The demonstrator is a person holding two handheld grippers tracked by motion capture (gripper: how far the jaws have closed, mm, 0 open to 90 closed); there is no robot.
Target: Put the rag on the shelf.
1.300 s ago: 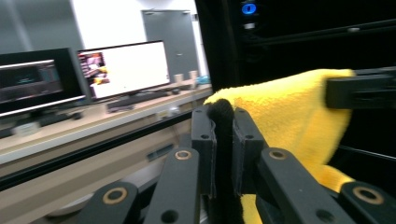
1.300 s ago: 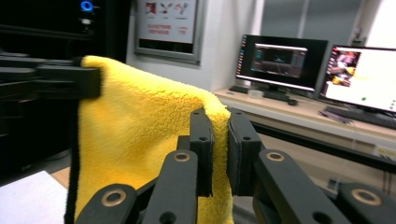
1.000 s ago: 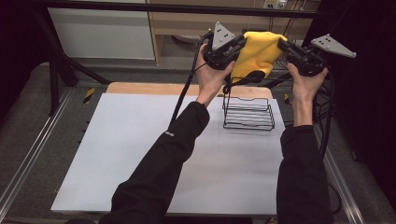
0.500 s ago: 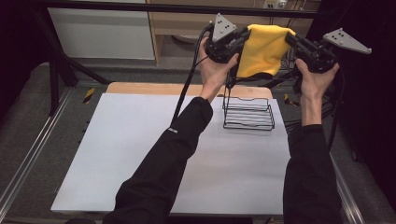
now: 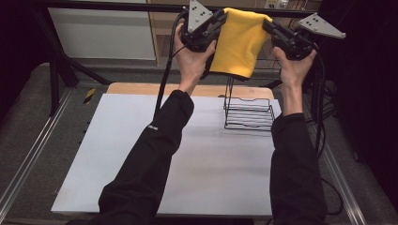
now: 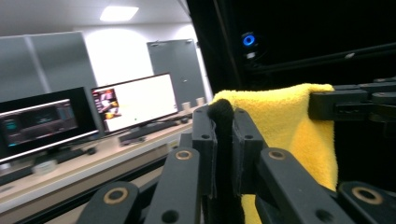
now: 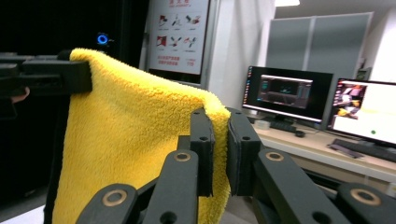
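A white counter (image 5: 141,154) carries one black wire rack (image 5: 248,112) at its far right. Above it, two raised hands hold grippers: the left gripper (image 5: 220,21) and right gripper (image 5: 268,26), fingers each pinching a top corner of one yellow towel (image 5: 239,42) hanging between them.

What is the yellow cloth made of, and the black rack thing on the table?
The yellow cloth looks like soft, fluffy fabric, maybe microfibre or terry: its surface is nubbly and it hangs in limp folds. The black rack looks like thin metal wire with a dark coating: you can see through its bent, stiff bars.
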